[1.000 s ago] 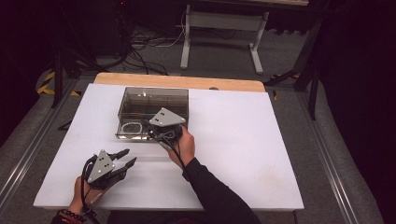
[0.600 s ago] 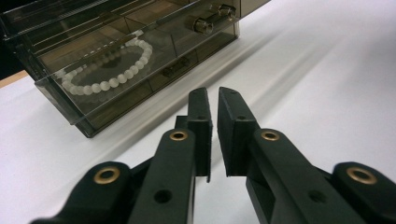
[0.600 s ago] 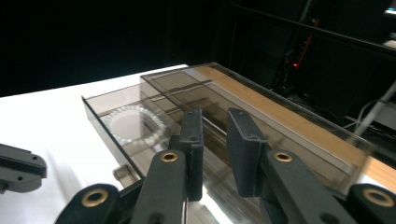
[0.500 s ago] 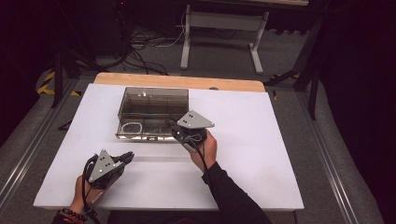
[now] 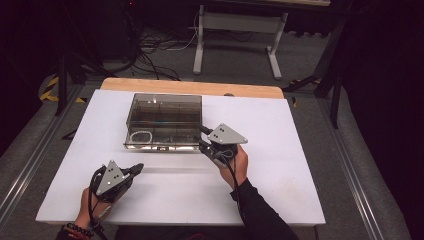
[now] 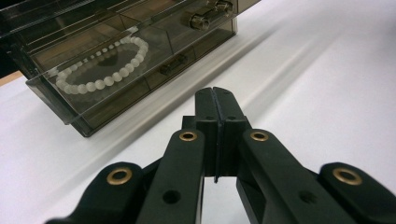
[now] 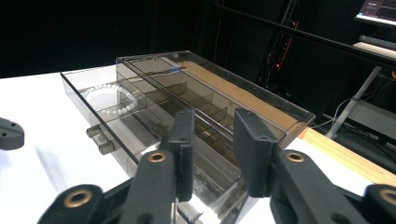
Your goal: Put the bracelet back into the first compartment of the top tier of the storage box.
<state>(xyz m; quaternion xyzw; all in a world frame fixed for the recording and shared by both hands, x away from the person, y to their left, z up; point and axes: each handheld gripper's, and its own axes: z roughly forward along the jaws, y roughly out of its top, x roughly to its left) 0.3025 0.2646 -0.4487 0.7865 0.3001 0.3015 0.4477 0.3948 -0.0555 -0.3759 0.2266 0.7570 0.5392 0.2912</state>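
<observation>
I see the smoky clear organizer box (image 5: 165,120) sitting toward the far edge of the white bench (image 5: 280,190), a little left of its middle; its shallow drawer (image 7: 100,121) is pulled out toward the near edge, and a white bead bracelet (image 6: 100,70) lies in the drawer's left compartment; 2 small knobs (image 7: 100,140) stick out of the drawer front.

My right tool (image 5: 205,142) hovers just beside the box's near right corner, close to the drawer's end; its jaws have just been opening and stand parted, with nothing pressed between the pads; through the right gripper view I look across the drawer and along the box's divided compartments, the tool tips (image 7: 212,140) level with the drawer's end; I cannot tell whether a jaw brushes the plastic.

My left tool (image 5: 134,169) rests low near the near left corner of the bench, well apart from the box; its jaws are clenched flat against each other (image 6: 215,109), holding nothing; in the left gripper view it points across bare bench toward the drawer front.
</observation>
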